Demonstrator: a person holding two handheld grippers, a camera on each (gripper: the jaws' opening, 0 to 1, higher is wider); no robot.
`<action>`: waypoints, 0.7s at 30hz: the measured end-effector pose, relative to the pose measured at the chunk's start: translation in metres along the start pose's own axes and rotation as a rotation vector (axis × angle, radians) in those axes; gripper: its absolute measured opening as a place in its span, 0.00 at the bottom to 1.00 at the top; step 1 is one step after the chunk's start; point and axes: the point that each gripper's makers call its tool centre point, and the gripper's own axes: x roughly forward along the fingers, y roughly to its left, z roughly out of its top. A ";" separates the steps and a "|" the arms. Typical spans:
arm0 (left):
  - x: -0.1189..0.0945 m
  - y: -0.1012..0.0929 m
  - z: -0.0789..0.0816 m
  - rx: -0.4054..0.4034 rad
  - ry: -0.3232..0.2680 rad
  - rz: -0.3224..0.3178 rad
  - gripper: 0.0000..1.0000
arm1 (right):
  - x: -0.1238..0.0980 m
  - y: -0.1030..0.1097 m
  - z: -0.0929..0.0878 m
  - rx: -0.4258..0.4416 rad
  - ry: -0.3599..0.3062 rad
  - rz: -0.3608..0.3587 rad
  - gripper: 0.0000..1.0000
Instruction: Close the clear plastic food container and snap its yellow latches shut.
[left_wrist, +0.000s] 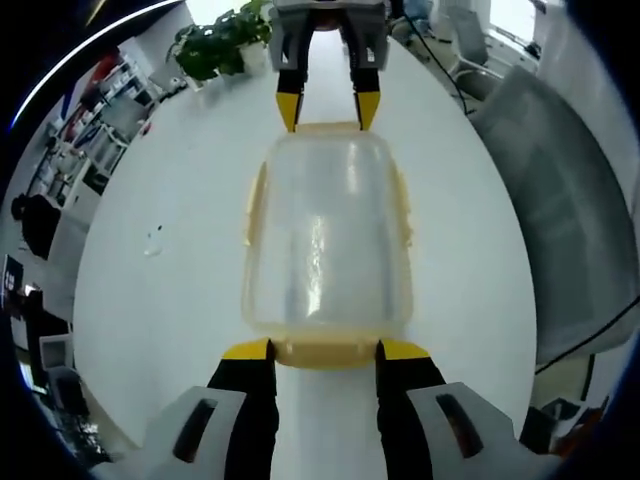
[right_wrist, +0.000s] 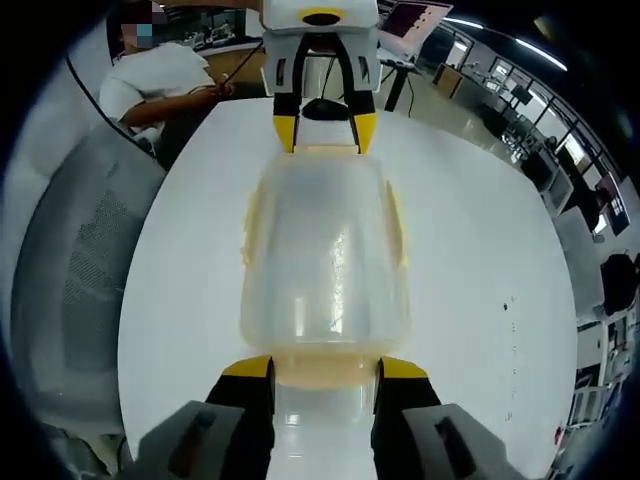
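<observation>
Container (left_wrist: 328, 240) centred on white table (left_wrist: 170, 290), lid seated. Left gripper (left_wrist: 325, 350) at near end, right gripper (left_wrist: 327, 112) at far end; each spread wide, tips flanking an end latch (left_wrist: 325, 352), not clamping. Side latches look down; end latches likely left to snap, hard to confirm. No readable labels.

table (left_wrist: 180, 300) bare both sides of container (left_wrist: 328, 240), free passage there. claws block its two short ends. far: plant (left_wrist: 215, 45); grey chair (left_wrist: 570, 220) right of table edge.
</observation>
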 end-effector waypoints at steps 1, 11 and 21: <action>0.001 0.000 0.001 -0.001 0.000 0.000 0.36 | -0.001 0.000 -0.002 -0.002 0.000 0.001 0.35; 0.010 0.000 0.021 -0.008 -0.004 0.004 0.36 | -0.006 -0.003 -0.023 -0.024 0.014 0.006 0.35; 0.020 0.000 0.035 -0.018 -0.005 0.003 0.36 | -0.011 -0.005 -0.039 -0.026 0.020 0.016 0.35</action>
